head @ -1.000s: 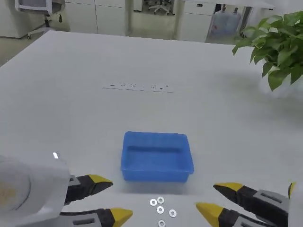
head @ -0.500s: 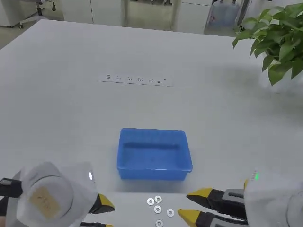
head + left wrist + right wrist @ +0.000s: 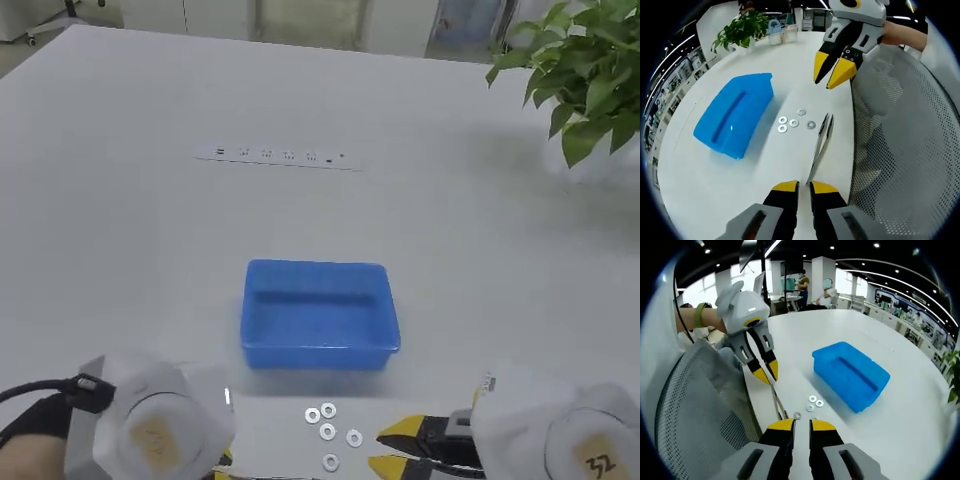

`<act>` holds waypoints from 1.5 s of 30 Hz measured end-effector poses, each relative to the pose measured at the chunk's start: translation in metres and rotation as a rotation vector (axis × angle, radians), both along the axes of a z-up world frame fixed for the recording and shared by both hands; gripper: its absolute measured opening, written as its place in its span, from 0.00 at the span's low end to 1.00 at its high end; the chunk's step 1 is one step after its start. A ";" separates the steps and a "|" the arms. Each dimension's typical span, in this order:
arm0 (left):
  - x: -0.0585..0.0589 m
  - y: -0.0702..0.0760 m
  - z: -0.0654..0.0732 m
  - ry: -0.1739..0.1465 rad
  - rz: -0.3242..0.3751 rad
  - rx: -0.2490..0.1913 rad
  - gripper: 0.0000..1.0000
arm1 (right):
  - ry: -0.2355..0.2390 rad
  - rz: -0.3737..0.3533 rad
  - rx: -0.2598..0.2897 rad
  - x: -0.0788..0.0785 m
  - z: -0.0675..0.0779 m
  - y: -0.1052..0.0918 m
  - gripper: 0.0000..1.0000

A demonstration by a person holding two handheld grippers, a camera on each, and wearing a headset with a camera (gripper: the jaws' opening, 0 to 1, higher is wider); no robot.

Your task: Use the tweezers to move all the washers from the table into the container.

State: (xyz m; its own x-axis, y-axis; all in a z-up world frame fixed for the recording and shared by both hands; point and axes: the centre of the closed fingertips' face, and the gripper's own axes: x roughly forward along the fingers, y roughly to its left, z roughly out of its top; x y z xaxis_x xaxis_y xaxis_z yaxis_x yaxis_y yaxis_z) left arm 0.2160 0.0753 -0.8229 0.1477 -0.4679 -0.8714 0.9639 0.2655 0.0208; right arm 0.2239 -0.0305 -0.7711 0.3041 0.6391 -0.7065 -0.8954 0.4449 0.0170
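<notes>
A blue container (image 3: pixel 318 315) sits on the white table, and several small metal washers (image 3: pixel 328 432) lie loose just in front of it. In the left gripper view the washers (image 3: pixel 794 122) lie beside the container (image 3: pixel 735 117). Thin metal tweezers (image 3: pixel 821 142) rest flat on the table near its edge, just ahead of my left gripper (image 3: pixel 805 186), which is shut on nothing. My right gripper (image 3: pixel 390 449) hovers right of the washers, shut and empty. The right gripper view has the washers (image 3: pixel 812 402), the container (image 3: pixel 851 374) and the left gripper (image 3: pixel 766 374) above the tweezers (image 3: pixel 777 405).
A mesh chair back (image 3: pixel 895 140) stands close against the table's near edge. A potted plant (image 3: pixel 585 70) is at the far right. A row of sockets (image 3: pixel 280 156) is set into the table beyond the container. People sit at desks far behind.
Both grippers have drawn back toward the near table edge and their jaws have come together. The head camera has tilted down a little. Container and washers have not moved.
</notes>
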 end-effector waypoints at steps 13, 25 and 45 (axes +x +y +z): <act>-0.004 -0.001 -0.006 -0.034 -0.150 0.081 0.00 | -0.005 -0.046 -0.015 0.001 -0.004 -0.012 0.06; -0.011 -0.024 0.057 -0.089 -0.209 -0.005 0.00 | -0.008 -0.023 -0.005 -0.005 -0.004 -0.011 0.07; -0.020 -0.092 0.104 -0.124 -0.281 -0.170 0.00 | 0.003 0.170 0.014 -0.016 -0.018 0.020 0.07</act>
